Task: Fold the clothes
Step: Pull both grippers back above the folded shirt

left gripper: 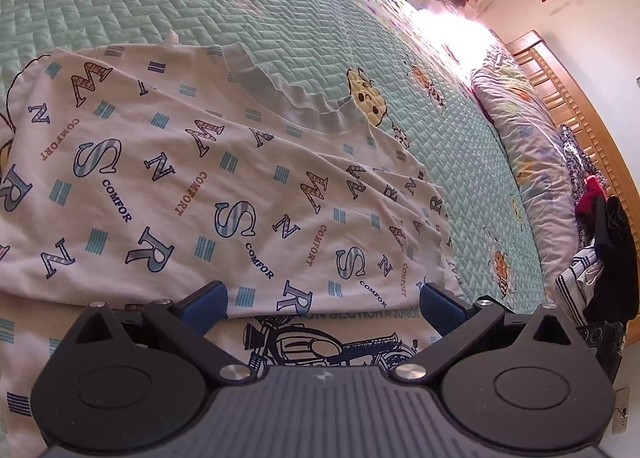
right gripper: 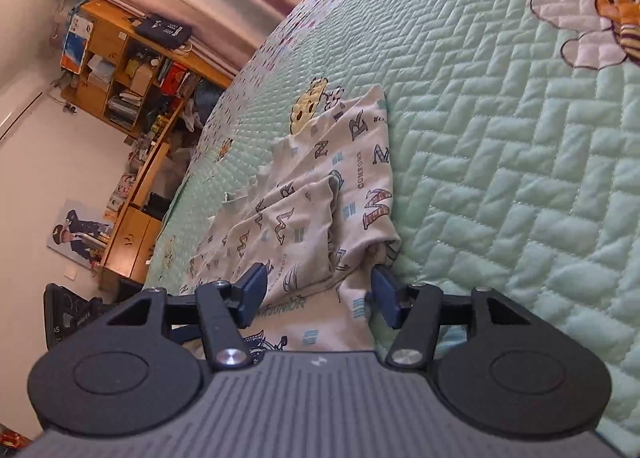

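Note:
A white T-shirt (left gripper: 208, 186) printed with letters and the word COMFORT lies folded over on the mint-green quilted bedspread (left gripper: 200, 2). Its grey ribbed collar (left gripper: 288, 94) faces the far side. A motorcycle print (left gripper: 320, 342) shows on the layer beneath, close to me. My left gripper (left gripper: 322, 306) is open wide at the shirt's near edge, its blue pads (left gripper: 206, 304) apart from each other. In the right wrist view the shirt (right gripper: 320, 210) is bunched into a narrow fold. My right gripper (right gripper: 318, 294) is open, with the fold's near end between its pads, not pinched.
A pillow (left gripper: 528, 146) and a wooden headboard (left gripper: 580, 98) are at the right, with a heap of dark and striped clothes (left gripper: 600, 258) beside them. Beyond the bed's left edge stand a wooden shelf unit (right gripper: 132, 74) and a desk (right gripper: 132, 234).

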Demonstrator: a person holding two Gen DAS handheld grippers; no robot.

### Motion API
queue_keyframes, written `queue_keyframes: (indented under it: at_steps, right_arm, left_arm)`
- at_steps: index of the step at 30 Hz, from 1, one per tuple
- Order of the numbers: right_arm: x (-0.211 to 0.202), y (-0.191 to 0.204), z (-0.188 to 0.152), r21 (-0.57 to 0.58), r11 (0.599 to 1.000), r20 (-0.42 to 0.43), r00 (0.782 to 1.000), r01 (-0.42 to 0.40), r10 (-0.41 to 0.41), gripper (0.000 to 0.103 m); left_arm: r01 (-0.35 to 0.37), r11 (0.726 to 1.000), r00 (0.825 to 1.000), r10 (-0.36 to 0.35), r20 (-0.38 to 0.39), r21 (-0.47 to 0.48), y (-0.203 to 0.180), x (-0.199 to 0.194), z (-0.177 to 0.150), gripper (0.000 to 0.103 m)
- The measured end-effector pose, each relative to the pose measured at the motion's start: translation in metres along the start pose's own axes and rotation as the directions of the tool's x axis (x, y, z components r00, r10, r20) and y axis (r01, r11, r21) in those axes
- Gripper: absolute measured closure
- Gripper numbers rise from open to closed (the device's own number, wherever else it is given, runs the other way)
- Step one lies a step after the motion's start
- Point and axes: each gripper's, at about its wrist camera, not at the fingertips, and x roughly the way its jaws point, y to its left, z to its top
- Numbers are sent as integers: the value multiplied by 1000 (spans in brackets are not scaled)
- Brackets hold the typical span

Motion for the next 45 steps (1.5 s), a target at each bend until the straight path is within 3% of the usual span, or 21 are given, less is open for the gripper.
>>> queue_keyframes:
  at_steps: [3, 6, 10, 14, 16, 18, 20, 23, 26, 28, 31, 33, 35, 39, 45]
  right_arm:
    - [-17, 18, -8, -64, 997, 48, 997, -50, 53, 42]
    - [-19, 26, -20, -32, 985, 6, 986, -169, 169, 36]
    - [-11, 9, -38, 25, 999, -55, 998, -41, 42, 38]
    - [-37, 0, -50, 88, 988, 14, 992, -125, 124, 35]
    - [-44, 2, -60, 97, 983, -4, 988, -156, 157, 34]
    - [-45, -1, -72, 100, 989, -49, 993, -106, 111, 34]
    - [-54, -4, -83, 79, 993, -46, 994, -92, 96, 35]
    - [-70, 5, -97, 32, 998, -43, 997, -62, 63, 35]
    - [-84, 29, -118, -65, 995, -60, 995, -79, 75, 33]
    - [-89, 48, -132, -141, 986, -87, 993, -89, 77, 33]
    - [-82, 73, -153, -328, 944, -91, 993, 36, -70, 30]
    - [-75, 85, -166, -431, 893, -69, 983, 126, -172, 30]
    - [-71, 88, -177, -486, 856, -57, 971, 177, -233, 30]
    - [-76, 87, -192, -535, 817, -44, 959, 213, -279, 29]
    - [-105, 84, -201, -486, 847, -63, 959, 213, -277, 28]
  left_arm:
    - [36, 999, 999, -35, 39, -32, 4, -10, -1, 1]
    - [53, 995, 996, -47, 69, -85, 12, -17, -2, 1]
    - [63, 986, 995, -51, 80, -154, 27, -28, -6, 1]
    - [75, 986, 993, -60, 106, -147, 29, -48, -13, 1]
    - [83, 985, 992, -67, 108, -151, 32, -58, -21, 1]
    - [91, 984, 992, -75, 104, -155, 35, -69, -31, 1]
    - [57, 993, 996, -50, 76, -101, 31, -80, -49, 1]
    - [-58, 997, 998, 57, 12, 58, 14, -95, -91, 1]
    - [-165, 957, 982, 181, -46, 238, -7, -102, -143, 1]
    - [-262, 900, 955, 294, -42, 347, -18, -101, -178, 1]
    - [-378, 825, 908, 418, -4, 421, -27, -97, -209, 1]
    - [-416, 793, 890, 455, 22, 445, -30, -96, -221, 1]
    - [-429, 786, 884, 466, 30, 444, -32, -98, -228, 1]
    - [-444, 775, 877, 479, 41, 450, -35, -103, -237, 1]
    - [-458, 766, 873, 483, 66, 451, -37, -106, -245, 1]
